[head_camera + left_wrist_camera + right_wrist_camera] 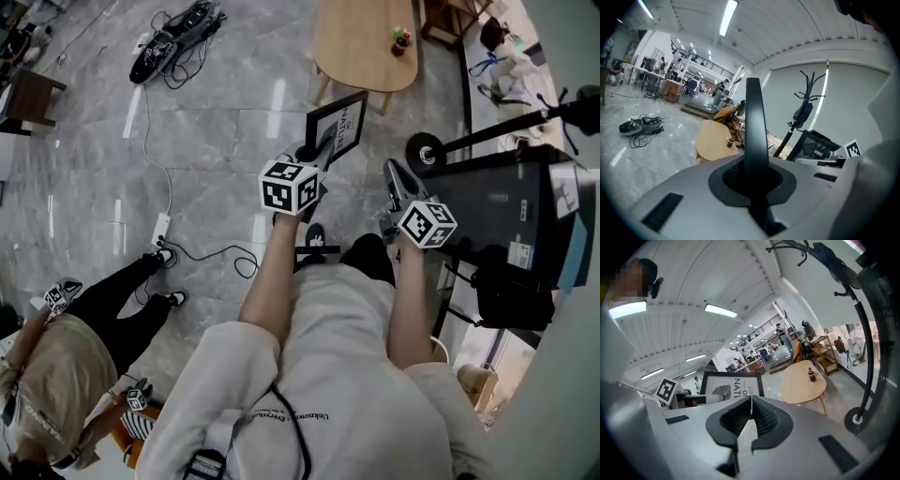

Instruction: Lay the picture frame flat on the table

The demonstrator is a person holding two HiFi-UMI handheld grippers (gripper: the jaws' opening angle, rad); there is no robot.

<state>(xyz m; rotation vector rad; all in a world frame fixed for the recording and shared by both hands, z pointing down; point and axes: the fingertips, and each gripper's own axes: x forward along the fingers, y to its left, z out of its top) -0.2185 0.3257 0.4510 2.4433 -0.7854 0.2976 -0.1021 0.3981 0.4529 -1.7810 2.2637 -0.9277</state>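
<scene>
The picture frame [338, 124] is black-edged with a white print and is held upright in the air, above the floor and short of the wooden table [366, 42]. My left gripper [322, 150] is shut on its lower edge. In the left gripper view the frame [754, 123] shows edge-on, rising from between the closed jaws of the left gripper [753, 176]. My right gripper [392, 186] hangs just right of the frame, shut with nothing in it. In the right gripper view the right gripper [750, 405] points past the frame [732, 383] toward the table [802, 382].
A small bottle [401, 39] stands on the table. A black stand with a round base [424, 151] and a dark cart [511, 225] are close on the right. Cables and gear [176, 42] and a power strip [161, 228] lie on the floor. Another person [56, 366] is at lower left.
</scene>
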